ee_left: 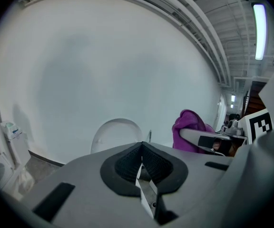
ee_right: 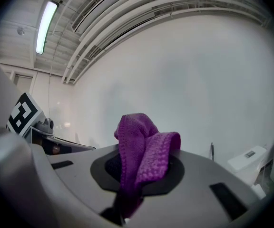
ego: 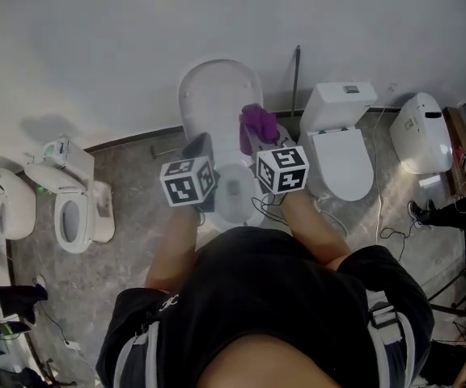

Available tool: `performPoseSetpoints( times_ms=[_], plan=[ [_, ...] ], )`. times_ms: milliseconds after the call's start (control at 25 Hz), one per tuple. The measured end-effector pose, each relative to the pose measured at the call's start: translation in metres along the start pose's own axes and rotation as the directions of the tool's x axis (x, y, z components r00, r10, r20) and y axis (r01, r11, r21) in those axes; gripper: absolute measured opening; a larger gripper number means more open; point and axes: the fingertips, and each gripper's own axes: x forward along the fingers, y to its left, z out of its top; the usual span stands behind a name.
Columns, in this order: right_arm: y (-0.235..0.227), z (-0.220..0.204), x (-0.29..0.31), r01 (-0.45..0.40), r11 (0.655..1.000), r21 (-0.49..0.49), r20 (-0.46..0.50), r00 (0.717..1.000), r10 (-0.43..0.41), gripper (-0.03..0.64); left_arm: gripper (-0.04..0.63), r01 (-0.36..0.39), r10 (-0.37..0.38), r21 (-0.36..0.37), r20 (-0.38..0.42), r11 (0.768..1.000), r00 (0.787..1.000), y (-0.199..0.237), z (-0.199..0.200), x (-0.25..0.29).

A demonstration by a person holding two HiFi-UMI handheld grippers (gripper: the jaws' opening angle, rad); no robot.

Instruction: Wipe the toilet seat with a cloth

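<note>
A white toilet (ego: 235, 194) stands against the wall in the head view, its lid (ego: 217, 91) raised. Both grippers hover above the bowl. My right gripper (ego: 259, 138) is shut on a purple cloth (ego: 256, 123), which bunches up out of the jaws (ee_right: 142, 148). My left gripper (ego: 201, 147) sits to the left of it, shut with nothing between its pads (ee_left: 141, 150). From the left gripper view I see the raised lid (ee_left: 115, 134) ahead and the purple cloth (ee_left: 190, 127) at the right. Most of the seat is hidden under the grippers and their marker cubes.
Other white toilets stand along the wall: two at the left (ego: 75, 212) (ego: 6, 204), one at the right (ego: 342, 148), and a white unit (ego: 423, 132) further right. A thin dark pole (ego: 296, 79) leans on the wall. Cables (ego: 387, 233) trail on the floor.
</note>
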Motion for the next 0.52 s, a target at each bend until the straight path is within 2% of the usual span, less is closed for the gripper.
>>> performPoseSetpoints(
  times_ms=[320, 520],
  plan=[
    [0.003, -0.007, -0.004, 0.017, 1.000, -0.008, -0.012, 1.000, -0.017, 0.049, 0.009, -0.008, 0.008, -0.018, 0.002, 1.000, 1.000, 0.009, -0.003, -0.004],
    [-0.002, -0.003, -0.004, 0.005, 1.000, 0.019, 0.027, 1.000, -0.006, 0.049, 0.009, -0.011, 0.011, -0.012, 0.001, 1.000, 1.000, 0.012, -0.004, -0.001]
  ],
)
